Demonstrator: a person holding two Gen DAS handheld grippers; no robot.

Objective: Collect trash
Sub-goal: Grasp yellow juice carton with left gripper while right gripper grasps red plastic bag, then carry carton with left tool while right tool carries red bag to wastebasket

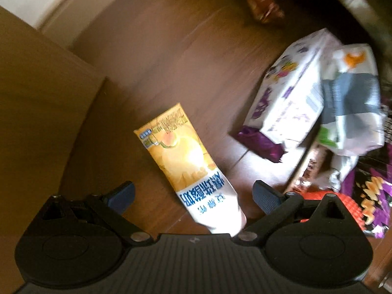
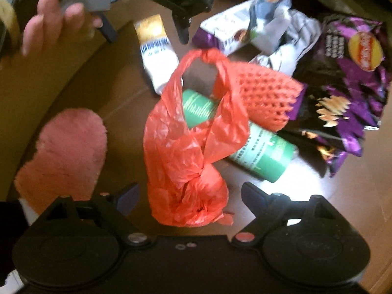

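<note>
The trash lies scattered on a brown wooden floor (image 2: 348, 220). Closest to the right gripper (image 2: 189, 196) is a knotted red bag (image 2: 186, 152), crumpled and lying between the two spread fingers without either pad touching it; the jaws stand wide apart around it. Under the bag's handles a green can (image 2: 264, 152) lies on its side, and a red foam net (image 2: 264, 93) rests across it just behind. Off to the right of those sits a purple chip bag (image 2: 348, 93), flattened and creased, and beyond the net a heap of white wrappers (image 2: 269, 24) (the print on them is too blurred to read). A yellow-and-white carton (image 1: 188, 161) lies flat on the floor to the left of the heap, and the left gripper (image 1: 193, 196) hangs directly over its white end, fingers wide apart on either side and clear of it. Next to the carton stands a white box (image 1: 289, 98) with purple markings, tilted against the wrappers. In the right wrist view a hand (image 2: 54, 22) grips the left tool's handle at the top left, and a pink fuzzy slipper (image 2: 63, 152) sits at the lower left, well apart from the pile. A small brown wrapper (image 1: 264, 5) lies alone farther back.
</note>
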